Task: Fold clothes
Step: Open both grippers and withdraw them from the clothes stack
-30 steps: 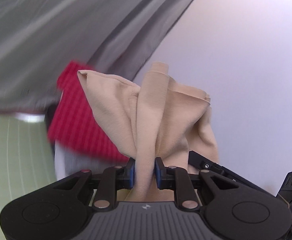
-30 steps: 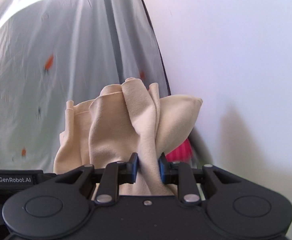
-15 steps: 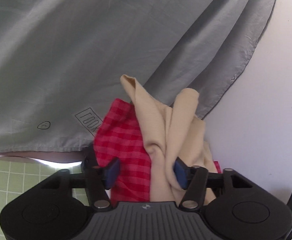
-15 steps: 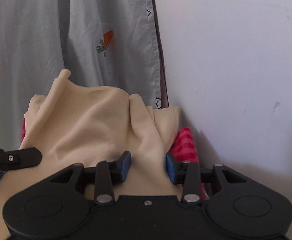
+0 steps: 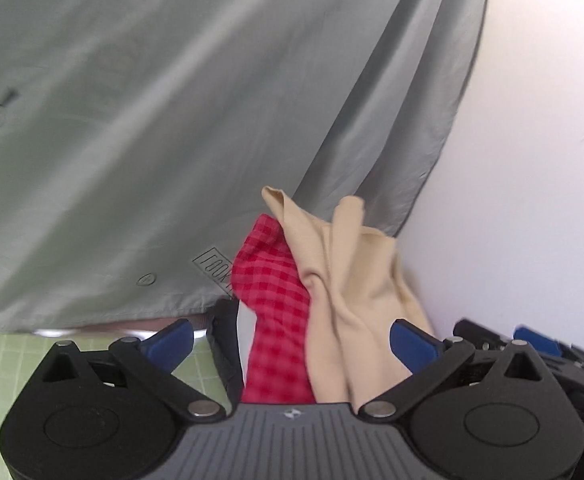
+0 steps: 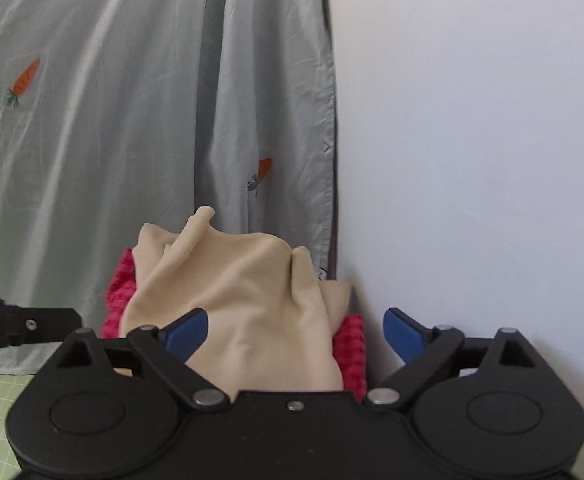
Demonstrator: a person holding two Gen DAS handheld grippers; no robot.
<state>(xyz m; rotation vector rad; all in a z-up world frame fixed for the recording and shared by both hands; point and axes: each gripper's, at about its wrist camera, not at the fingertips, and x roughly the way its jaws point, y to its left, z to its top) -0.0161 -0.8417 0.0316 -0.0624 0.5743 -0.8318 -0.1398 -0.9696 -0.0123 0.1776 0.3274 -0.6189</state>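
Against the wall (image 6: 472,160), beige cloth (image 6: 244,300) lies between spread fingers (image 6: 184,330)

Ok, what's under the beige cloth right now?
A red checked cloth lies under the beige cloth, showing at both its sides in the right view and beside it in the left view. How far it extends and what is beneath both are covered.

Boxed print on grey curtain (image 5: 212,160), upside down, reads roughly "LOOK"; rest unclear.
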